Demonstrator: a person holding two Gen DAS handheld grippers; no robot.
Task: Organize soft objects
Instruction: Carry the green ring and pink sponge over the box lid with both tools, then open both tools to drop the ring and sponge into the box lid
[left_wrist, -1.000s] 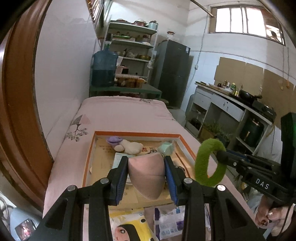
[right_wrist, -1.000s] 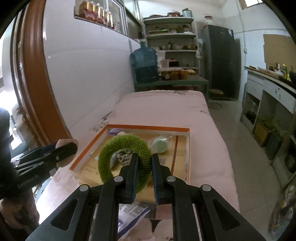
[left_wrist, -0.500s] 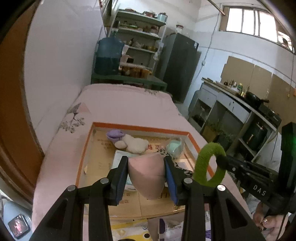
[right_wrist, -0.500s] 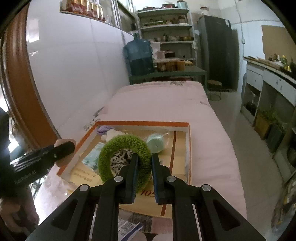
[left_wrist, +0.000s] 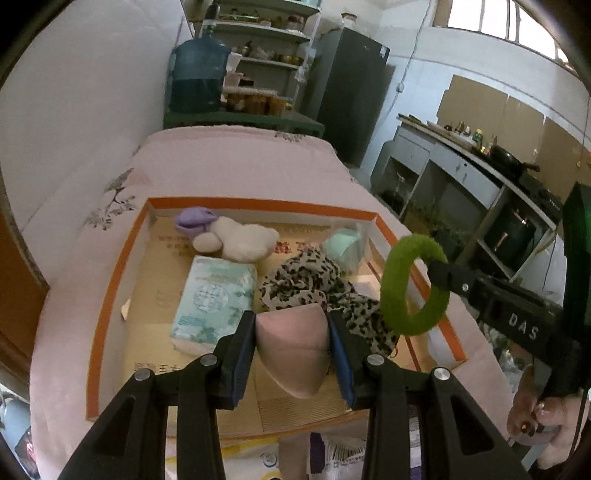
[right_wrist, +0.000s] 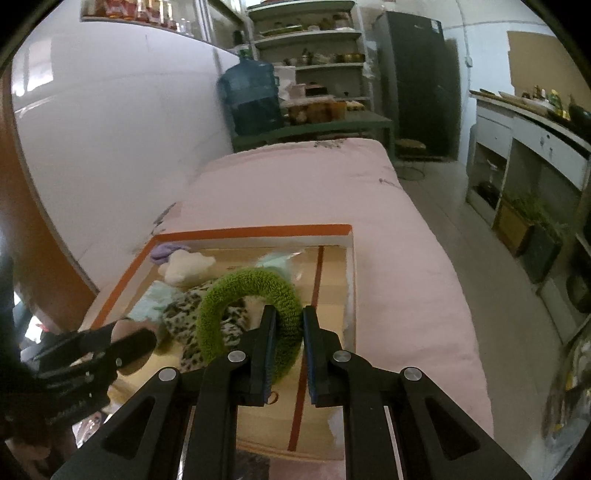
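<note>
Pink sponge (left_wrist: 293, 345) sits clamped in the left gripper (left_wrist: 291, 354) jaws; right gripper (right_wrist: 286, 345) jaws pinch the green ring (right_wrist: 249, 310).

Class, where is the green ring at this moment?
The green ring is pinched in the right claw, above the box's right side, over the leopard cloth.

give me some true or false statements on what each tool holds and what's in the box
1. The left tool grips a pink sponge. True.
2. The right tool is open and holds nothing. False: it is shut on the green ring.
3. A leopard-print cloth lies inside the orange-rimmed box. True.
4. The tissue pack lies on the pink bedcover outside the box. False: it is inside the box.
5. The white plush sits near the box's far wall. True.
</note>
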